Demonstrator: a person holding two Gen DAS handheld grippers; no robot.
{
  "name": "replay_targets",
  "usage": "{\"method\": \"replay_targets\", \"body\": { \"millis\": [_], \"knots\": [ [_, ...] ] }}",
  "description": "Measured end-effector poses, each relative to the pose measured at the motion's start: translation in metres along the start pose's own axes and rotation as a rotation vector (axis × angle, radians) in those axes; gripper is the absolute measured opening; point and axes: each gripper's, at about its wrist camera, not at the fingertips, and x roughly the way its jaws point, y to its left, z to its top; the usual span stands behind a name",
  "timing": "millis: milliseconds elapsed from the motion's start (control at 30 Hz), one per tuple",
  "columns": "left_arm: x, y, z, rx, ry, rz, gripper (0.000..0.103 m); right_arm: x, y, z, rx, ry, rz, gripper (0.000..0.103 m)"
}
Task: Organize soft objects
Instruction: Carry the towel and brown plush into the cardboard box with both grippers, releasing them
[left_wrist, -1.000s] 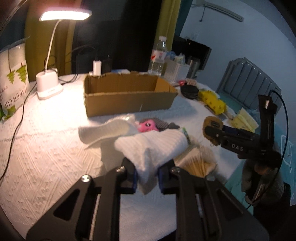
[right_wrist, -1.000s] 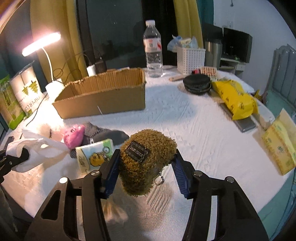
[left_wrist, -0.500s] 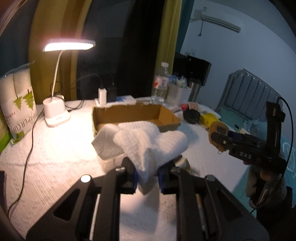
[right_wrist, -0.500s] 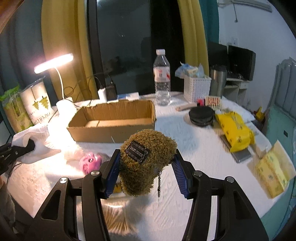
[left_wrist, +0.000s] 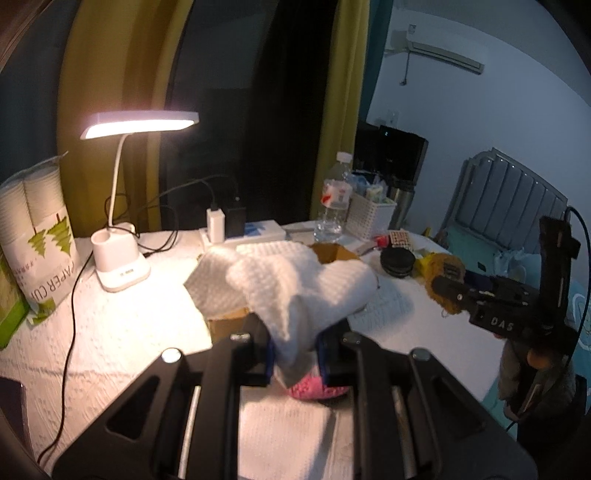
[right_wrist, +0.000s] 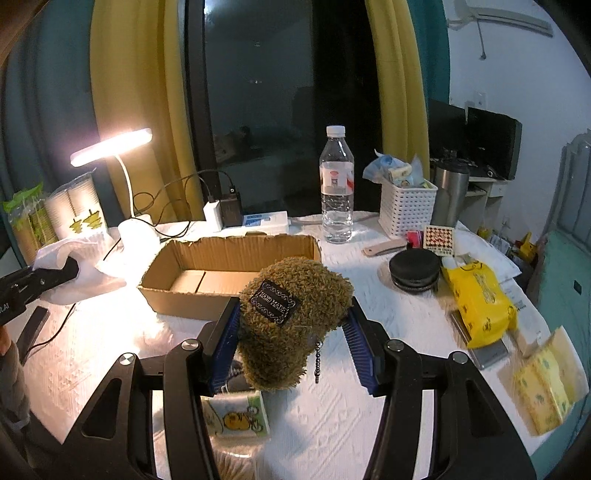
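Observation:
My left gripper (left_wrist: 295, 352) is shut on a white waffle-weave cloth (left_wrist: 295, 284), held up above the table and hiding most of the cardboard box (left_wrist: 328, 253). A pink plush toy (left_wrist: 314, 389) lies on the table just below the jaws. My right gripper (right_wrist: 293, 341) is shut on a brown fuzzy pouch (right_wrist: 291, 314) with a black label and a bead chain, lifted in front of the open, empty cardboard box (right_wrist: 229, 273). In the left wrist view the right gripper (left_wrist: 448, 291) holds the pouch at the right. In the right wrist view the left gripper (right_wrist: 55, 271) holds the cloth at the far left.
A lit desk lamp (right_wrist: 122, 184), paper cup packs (left_wrist: 33, 229), chargers and cables (right_wrist: 221, 210) stand at the back left. A water bottle (right_wrist: 336, 184), white basket (right_wrist: 406, 206), steel mug, black round case (right_wrist: 415, 269), yellow packets (right_wrist: 480, 306) and a tissue pack (right_wrist: 236, 417) crowd the table.
Both grippers have risen with their loads. The cloth now hangs clear of the table in front of the box, and the pouch sits higher, with the box's inside in view.

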Motion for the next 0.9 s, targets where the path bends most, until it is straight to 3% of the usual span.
{"method": "replay_targets", "body": {
  "millis": [467,900],
  "knots": [
    [0.037,0.013,0.019,-0.009,-0.002,0.027,0.018,0.032,-0.001,0.019,-0.015,0.010,0.032,0.057],
    [0.093,0.026,0.023,-0.006,0.054,0.073,0.019,0.079,-0.004,0.036,-0.025,0.038,0.072,0.058]
  ]
}}
